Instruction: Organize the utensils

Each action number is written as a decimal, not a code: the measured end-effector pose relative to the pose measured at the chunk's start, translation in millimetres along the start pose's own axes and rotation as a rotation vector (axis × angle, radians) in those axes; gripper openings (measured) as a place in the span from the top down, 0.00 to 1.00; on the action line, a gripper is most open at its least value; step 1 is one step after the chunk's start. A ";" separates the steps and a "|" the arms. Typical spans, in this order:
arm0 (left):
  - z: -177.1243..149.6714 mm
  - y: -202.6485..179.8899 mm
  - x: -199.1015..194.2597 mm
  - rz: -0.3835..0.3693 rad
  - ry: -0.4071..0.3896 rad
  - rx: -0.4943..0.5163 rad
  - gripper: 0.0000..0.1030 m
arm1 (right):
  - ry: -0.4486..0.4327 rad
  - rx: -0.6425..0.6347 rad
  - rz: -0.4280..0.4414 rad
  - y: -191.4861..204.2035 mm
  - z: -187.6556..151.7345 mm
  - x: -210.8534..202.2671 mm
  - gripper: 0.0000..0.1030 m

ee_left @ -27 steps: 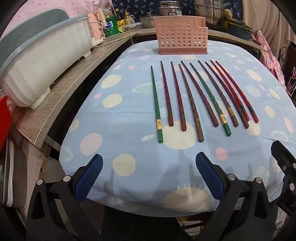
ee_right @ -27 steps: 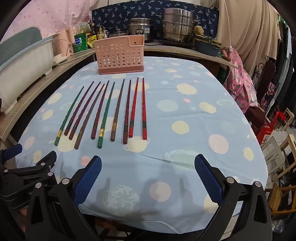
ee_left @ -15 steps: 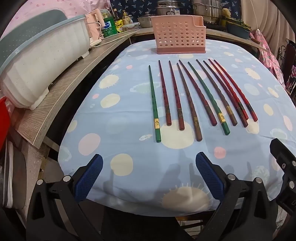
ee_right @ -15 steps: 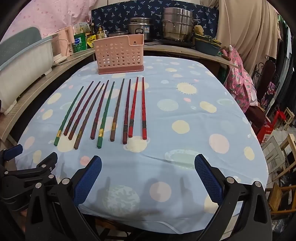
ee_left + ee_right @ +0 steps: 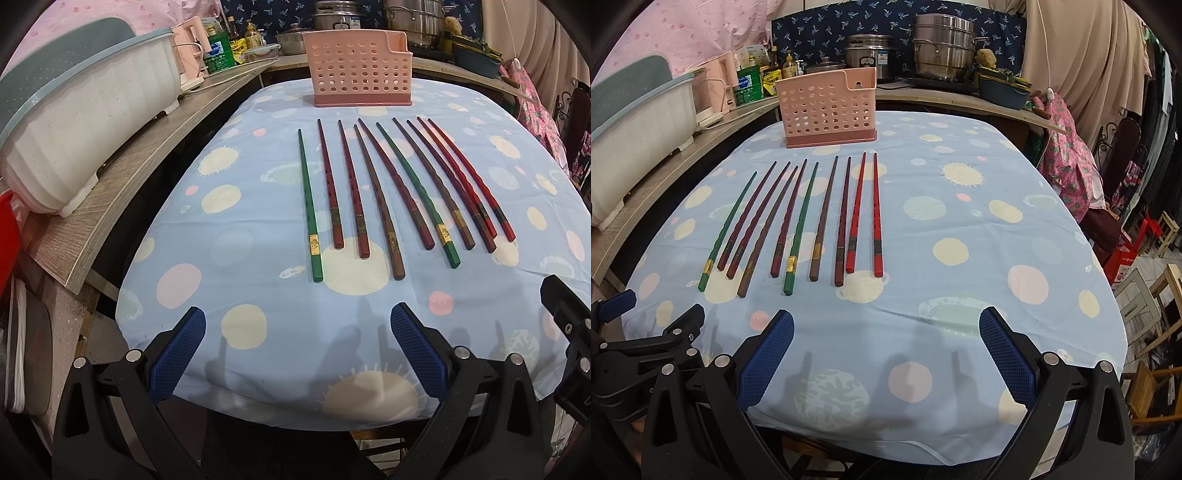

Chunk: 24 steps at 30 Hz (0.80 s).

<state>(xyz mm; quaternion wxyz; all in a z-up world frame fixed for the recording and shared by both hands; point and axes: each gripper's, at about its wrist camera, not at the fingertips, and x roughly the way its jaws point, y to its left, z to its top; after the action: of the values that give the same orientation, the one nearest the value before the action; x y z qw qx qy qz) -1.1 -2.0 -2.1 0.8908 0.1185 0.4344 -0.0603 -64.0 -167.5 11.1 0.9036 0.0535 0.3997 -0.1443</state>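
Observation:
Several chopsticks (image 5: pixel 388 192) (image 5: pixel 812 221) lie side by side on the blue spotted tablecloth (image 5: pixel 258 229) (image 5: pixel 960 258), in green, brown, dark red and bright red. Behind them stands a pink perforated utensil holder (image 5: pixel 360 72) (image 5: pixel 829 109), upright; its inside is hidden from here. My left gripper (image 5: pixel 297 349) hovers over the near table edge, open with nothing between its blue pads. My right gripper (image 5: pixel 886 349) hangs open over the near edge too, right of the chopsticks, and nothing is in it. The left gripper's black frame shows at the right wrist view's lower left.
A wooden counter (image 5: pixel 122 173) runs along the left with a white dish rack (image 5: pixel 74 122), a pink kettle and bottles. Steel pots (image 5: pixel 942 46) stand on the back counter. Chairs and stools (image 5: pixel 1145 314) crowd the floor at the right.
The left wrist view has crept slightly forward toward the chopsticks. The right gripper has hardly moved. Both stay open.

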 end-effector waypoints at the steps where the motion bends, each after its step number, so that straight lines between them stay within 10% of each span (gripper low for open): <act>1: -0.1 -0.4 -0.1 0.001 0.000 0.001 0.07 | 0.000 0.000 0.000 -0.1 -0.2 0.4 0.07; 24: -0.1 -0.4 -0.5 0.001 0.001 0.000 0.07 | 0.000 0.000 0.001 -2.0 -1.3 0.4 0.07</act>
<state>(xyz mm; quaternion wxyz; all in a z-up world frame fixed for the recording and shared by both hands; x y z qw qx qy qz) -1.6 -2.3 -1.8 0.8906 0.1187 0.4349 -0.0600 -65.2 -169.2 10.0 0.9037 0.0537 0.3997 -0.1439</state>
